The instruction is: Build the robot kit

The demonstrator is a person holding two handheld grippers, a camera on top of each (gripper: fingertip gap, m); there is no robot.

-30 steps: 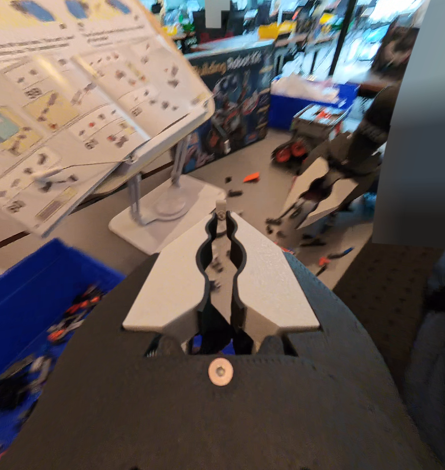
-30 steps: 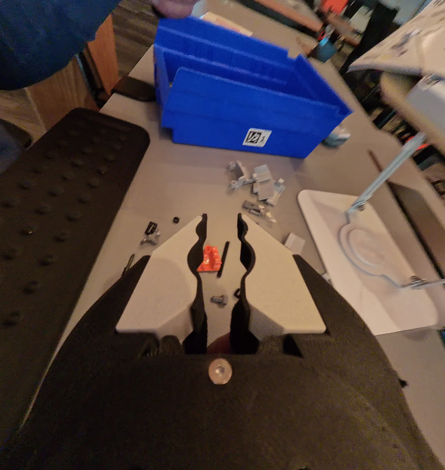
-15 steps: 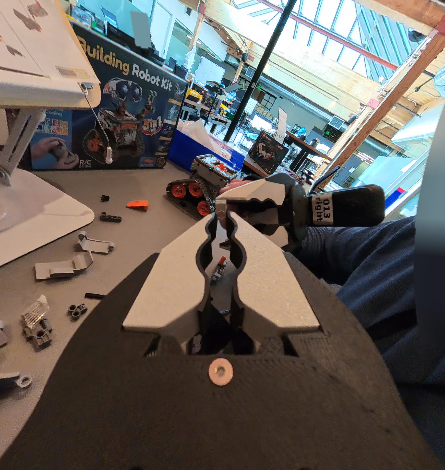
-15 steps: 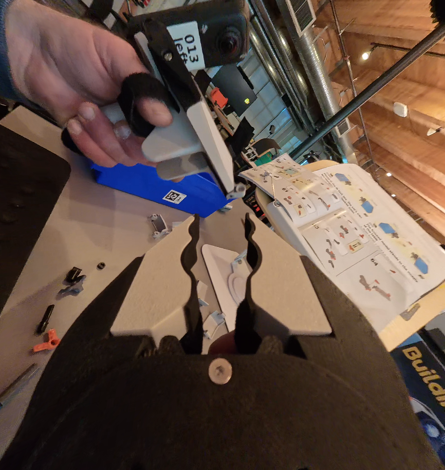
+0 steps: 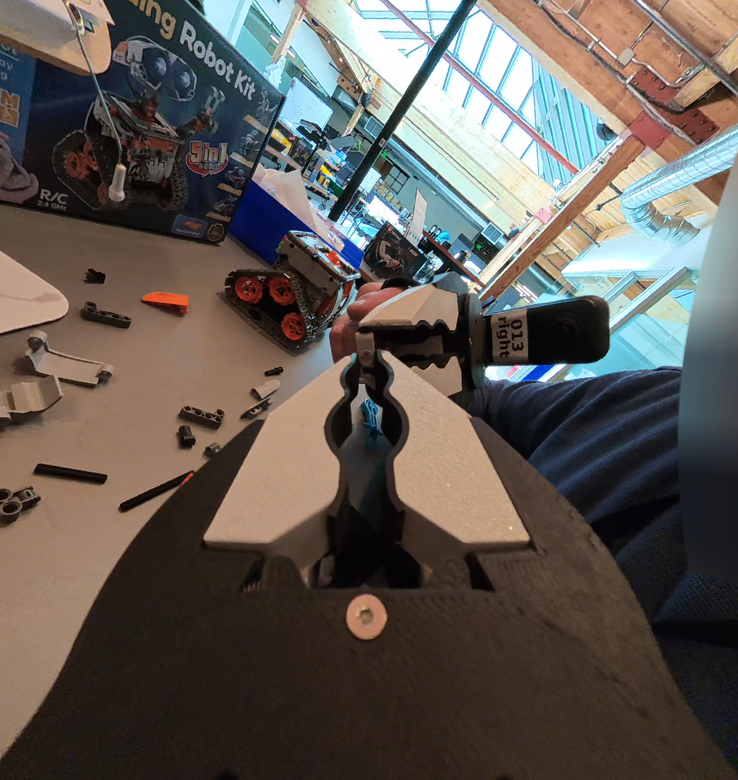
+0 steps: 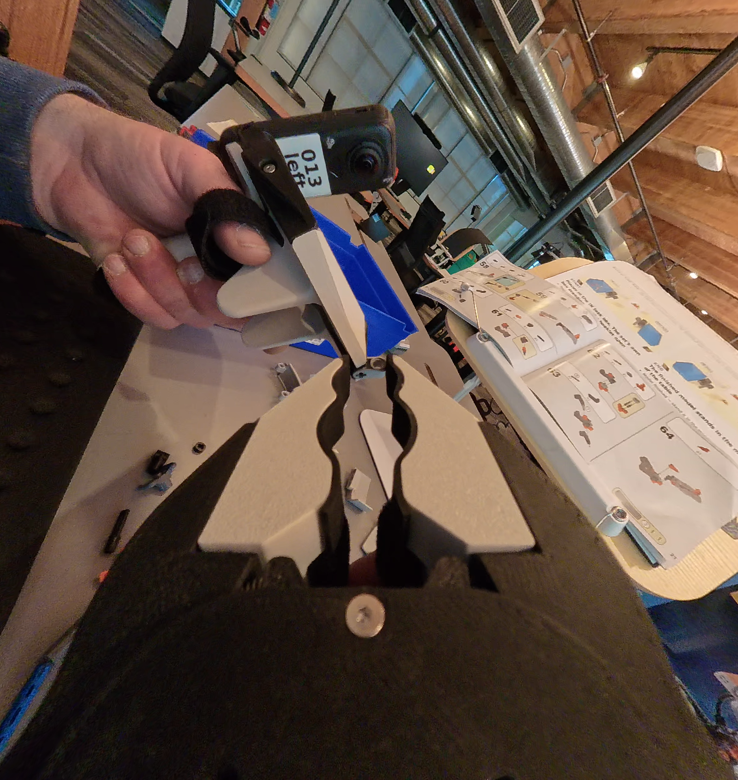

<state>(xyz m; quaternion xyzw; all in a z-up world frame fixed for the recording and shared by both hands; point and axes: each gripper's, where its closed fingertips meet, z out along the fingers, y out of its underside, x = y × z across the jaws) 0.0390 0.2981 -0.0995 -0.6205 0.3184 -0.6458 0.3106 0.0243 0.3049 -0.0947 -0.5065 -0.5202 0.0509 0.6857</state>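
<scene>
My left gripper (image 5: 366,358) is shut on a small light grey connector piece (image 5: 365,347) and holds it up above the table. My right gripper (image 5: 370,339) comes in from the right, and its two fingertips close on the same piece from above and below. In the right wrist view the piece (image 6: 373,366) lies between my right gripper's (image 6: 368,366) fingertips, and both pads look pressed against it. The left gripper (image 6: 357,358) reaches in there from the upper left, held by a hand (image 6: 126,219).
A tracked robot model (image 5: 291,304), a kit box (image 5: 126,126), an orange piece (image 5: 166,301) and several loose grey and black parts lie on the grey table (image 5: 168,371). A blue bin (image 6: 358,287), an instruction booklet on a stand (image 6: 590,380) and a black mat (image 6: 42,380) are nearby. Less than 4 cm separates the two grippers' tips.
Both grippers rose from the table and turned to face each other. My right jaws opened wide, then narrowed onto the grey piece that my left gripper kept holding.
</scene>
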